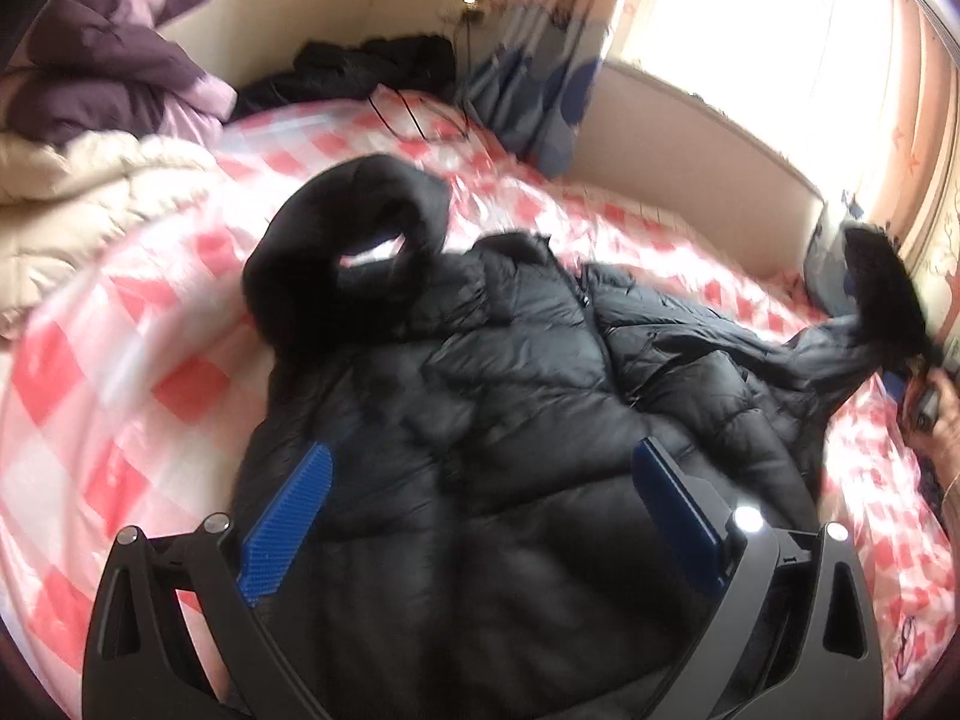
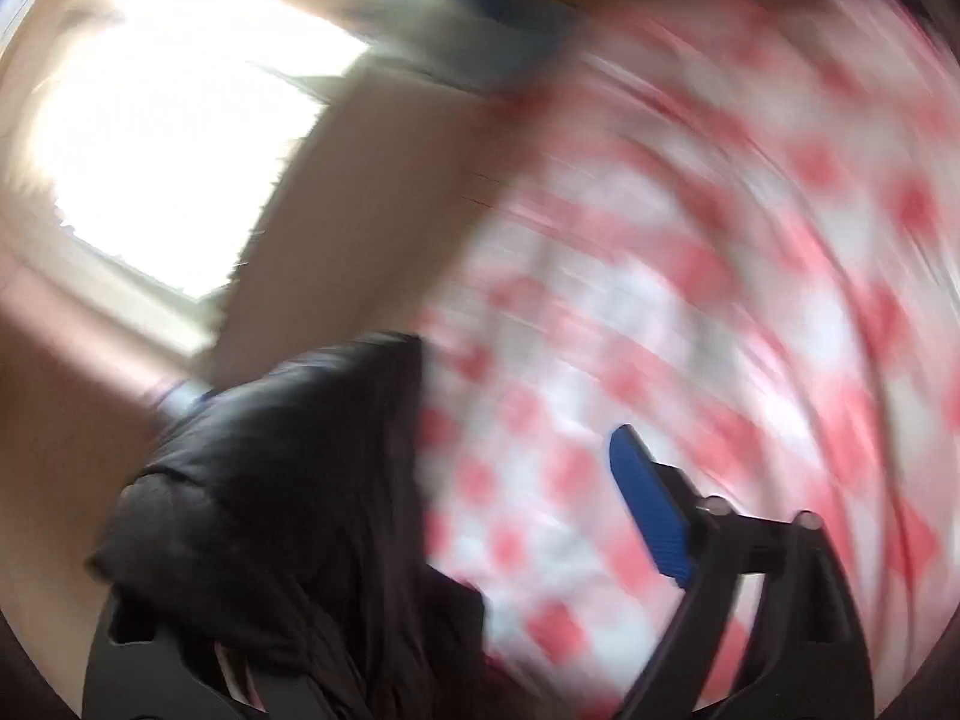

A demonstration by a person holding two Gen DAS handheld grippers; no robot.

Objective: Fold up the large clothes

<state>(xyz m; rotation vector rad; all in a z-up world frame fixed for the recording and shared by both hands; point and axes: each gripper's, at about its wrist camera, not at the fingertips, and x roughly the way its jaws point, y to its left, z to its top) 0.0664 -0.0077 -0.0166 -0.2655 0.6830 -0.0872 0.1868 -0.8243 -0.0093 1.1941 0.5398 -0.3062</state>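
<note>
A black puffer jacket (image 1: 540, 396) lies spread on the bed with its furry hood (image 1: 348, 240) curled up at the far end. My left gripper (image 1: 480, 480) hovers over the jacket's body, open, with both blue pads (image 1: 288, 534) wide apart and nothing pinched. One sleeve stretches to the right and ends in a furry cuff (image 1: 882, 294) lifted near a person's hand (image 1: 939, 426). In the blurred right wrist view, the black sleeve (image 2: 282, 480) drapes over the left finger of my right gripper (image 2: 456, 516). Its right pad (image 2: 648, 504) stands clear of the cloth, so the jaws are open.
The bed has a red and white checked sheet (image 1: 150, 360). A cream quilt (image 1: 78, 192) and purple bedding (image 1: 108, 60) are piled at the far left. Dark clothes (image 1: 372, 66) lie by the wall, a blue patterned curtain (image 1: 540, 90) hangs beside a bright window (image 1: 750, 30).
</note>
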